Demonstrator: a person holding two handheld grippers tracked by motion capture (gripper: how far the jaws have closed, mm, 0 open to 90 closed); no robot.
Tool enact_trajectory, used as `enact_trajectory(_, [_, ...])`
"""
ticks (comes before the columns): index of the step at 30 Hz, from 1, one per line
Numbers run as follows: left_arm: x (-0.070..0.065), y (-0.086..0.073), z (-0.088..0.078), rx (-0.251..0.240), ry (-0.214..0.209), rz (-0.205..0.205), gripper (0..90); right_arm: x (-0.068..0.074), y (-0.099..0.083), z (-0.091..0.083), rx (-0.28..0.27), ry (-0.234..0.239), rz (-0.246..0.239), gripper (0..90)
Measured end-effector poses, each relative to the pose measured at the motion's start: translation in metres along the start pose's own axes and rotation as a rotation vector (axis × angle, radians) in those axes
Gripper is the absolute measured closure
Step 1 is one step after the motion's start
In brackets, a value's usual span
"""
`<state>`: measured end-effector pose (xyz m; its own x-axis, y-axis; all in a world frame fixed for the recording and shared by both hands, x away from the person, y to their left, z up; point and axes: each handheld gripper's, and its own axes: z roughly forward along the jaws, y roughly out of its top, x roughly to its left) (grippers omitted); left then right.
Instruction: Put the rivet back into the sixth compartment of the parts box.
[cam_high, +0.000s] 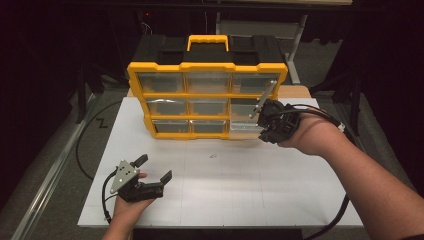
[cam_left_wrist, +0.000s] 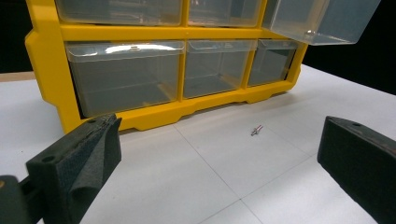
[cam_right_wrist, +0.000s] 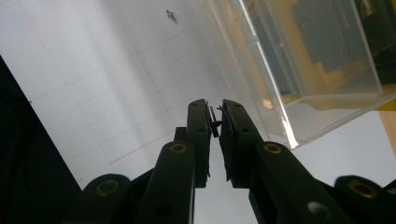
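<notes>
A yellow organiser (cam_high: 207, 66) with clear drawers stands at the back of the white table (cam_high: 280, 195). One clear drawer (cam_high: 244, 127) (cam_right_wrist: 322, 70) (cam_left_wrist: 322, 18) at its right side is pulled out. My right gripper (cam_high: 264, 131) (cam_right_wrist: 215, 112) hovers just beside that drawer, shut on a small thin dark piece (cam_right_wrist: 214, 123) pinched between its pads. A tiny screw (cam_high: 213, 155) (cam_left_wrist: 256, 129) (cam_right_wrist: 172, 16) lies loose on the table in front of the organiser. At the front left my left gripper (cam_high: 154, 167) (cam_left_wrist: 219, 158) rests low, open and holding nothing, pointing toward the screw and the organiser.
The organiser has a yellow handle (cam_high: 208, 42) on top, and its other drawers (cam_left_wrist: 126, 74) are pushed in. A black cable (cam_high: 85, 145) trails over the floor left of the table. Dark surroundings and a table frame (cam_high: 295, 50) lie behind.
</notes>
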<state>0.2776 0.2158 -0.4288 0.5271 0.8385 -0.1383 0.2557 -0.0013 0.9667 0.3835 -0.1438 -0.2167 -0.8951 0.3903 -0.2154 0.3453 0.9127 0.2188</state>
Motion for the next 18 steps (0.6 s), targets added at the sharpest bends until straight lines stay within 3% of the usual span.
enact_trajectory(18, [0.000, 0.000, 0.000, -0.002, -0.005, -0.004, 0.4, -0.018, 0.020, -0.008, 0.001, -0.011, 0.011, 84.3])
